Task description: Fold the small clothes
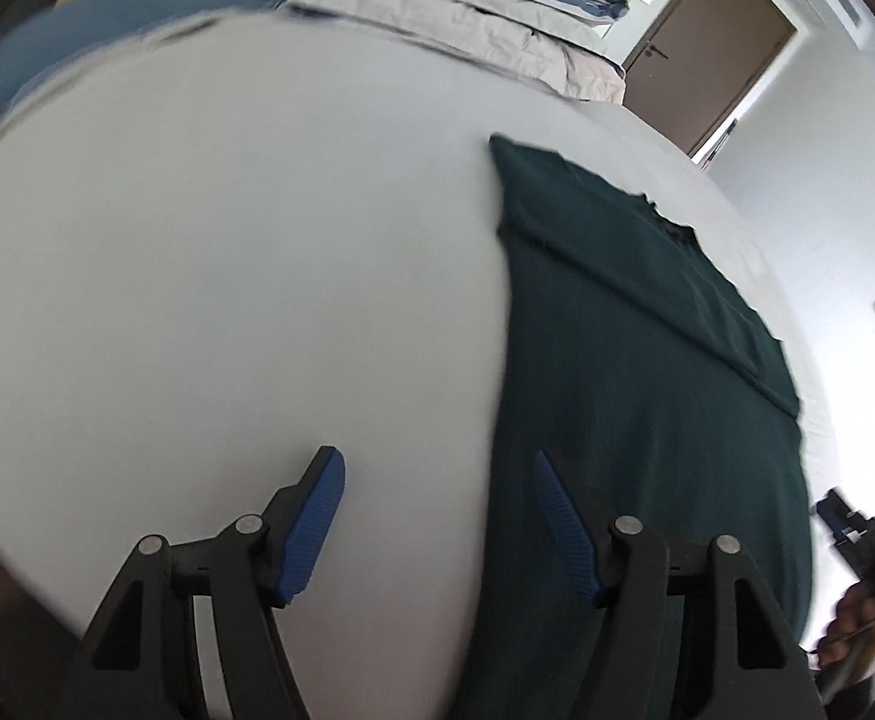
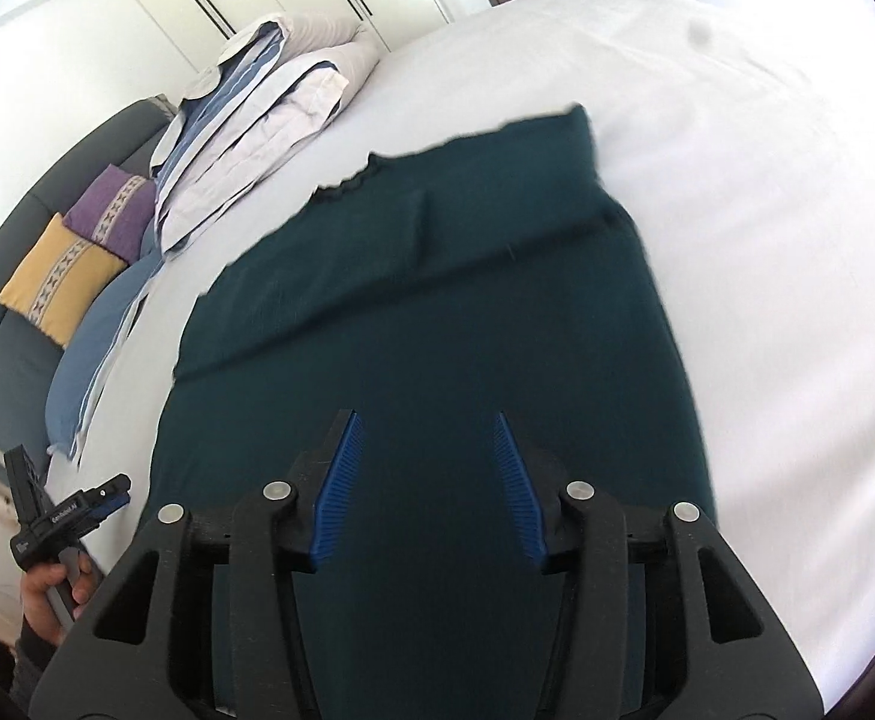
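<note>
Two tools, both parted and empty: left tool (image 1: 437, 516) with blue pads wide over the seam between white bed sheet (image 1: 227, 270) and cloth; right tool (image 2: 428, 480) narrower but clearly apart, nothing pinched between the pads, hovering above the near half of the garment. In the right wrist view, also the left tool again at far left, gripped in a hand (image 2: 53, 594).

Dark green garment (image 2: 437, 312) flat on the bed, long axis running from near to far, frilled neckline (image 2: 347, 183) at the far end, one sleeve or side panel seemingly already turned inward across the chest, judging by the diagonal crease. Left edge straight against the sheet in the left wrist view. Stacked pillows and folded bedding (image 2: 245, 120) far left, well apart from the work; yellow cushion (image 2: 59, 276) and purple cushion (image 2: 113, 210) beyond that.

Likely next: bringing the near hem up toward the neckline. For a clean result:
- Pinch both near corners at matching positions, one per tool, through all layers.
- Lift only enough to clear the sheet; keep the hem taut between the tools.
- Carry both corners far together, level, to land edge on edge.
- Release late, after the cloth settles, to avoid dragging the fold askew.

Risk: catching the bed sheet along with the thin fabric.
</note>
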Demonstrator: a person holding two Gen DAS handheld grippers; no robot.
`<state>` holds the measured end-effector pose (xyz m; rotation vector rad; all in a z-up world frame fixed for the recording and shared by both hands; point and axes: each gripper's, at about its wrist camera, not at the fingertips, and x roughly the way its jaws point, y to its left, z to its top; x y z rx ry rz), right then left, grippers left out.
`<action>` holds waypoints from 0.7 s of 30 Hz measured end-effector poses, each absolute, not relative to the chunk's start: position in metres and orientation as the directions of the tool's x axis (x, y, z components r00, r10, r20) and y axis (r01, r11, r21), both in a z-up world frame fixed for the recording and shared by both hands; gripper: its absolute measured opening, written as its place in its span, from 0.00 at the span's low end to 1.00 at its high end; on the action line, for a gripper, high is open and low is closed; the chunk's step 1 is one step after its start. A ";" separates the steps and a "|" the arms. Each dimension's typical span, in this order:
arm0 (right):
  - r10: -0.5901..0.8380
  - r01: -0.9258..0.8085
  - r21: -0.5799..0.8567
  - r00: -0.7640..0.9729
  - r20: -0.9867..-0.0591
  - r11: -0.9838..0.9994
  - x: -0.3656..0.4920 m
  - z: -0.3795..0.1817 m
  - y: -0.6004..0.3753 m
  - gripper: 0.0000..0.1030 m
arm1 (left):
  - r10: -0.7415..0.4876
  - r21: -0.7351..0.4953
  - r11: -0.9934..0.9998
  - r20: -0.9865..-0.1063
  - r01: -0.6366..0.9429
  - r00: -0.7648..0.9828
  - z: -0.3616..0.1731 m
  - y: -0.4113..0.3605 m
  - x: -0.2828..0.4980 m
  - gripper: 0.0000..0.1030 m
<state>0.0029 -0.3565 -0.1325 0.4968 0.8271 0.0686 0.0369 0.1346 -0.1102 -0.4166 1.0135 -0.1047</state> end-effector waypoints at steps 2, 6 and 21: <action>0.265 0.137 0.469 0.673 -0.690 0.872 -0.025 -0.141 -0.360 0.43 | -0.304 -0.405 0.909 -0.804 -0.097 0.512 -0.111 0.134 0.017 0.65; 0.278 0.148 0.477 0.651 -0.706 0.866 -0.065 -0.157 -0.367 0.43 | -0.365 -0.432 0.900 -0.817 -0.054 0.447 -0.117 0.124 -0.016 0.65; 0.308 0.151 0.517 0.652 -0.693 0.843 -0.127 -0.161 -0.402 0.43 | -0.443 -0.476 0.879 -0.840 -0.030 0.314 -0.147 0.111 -0.053 0.42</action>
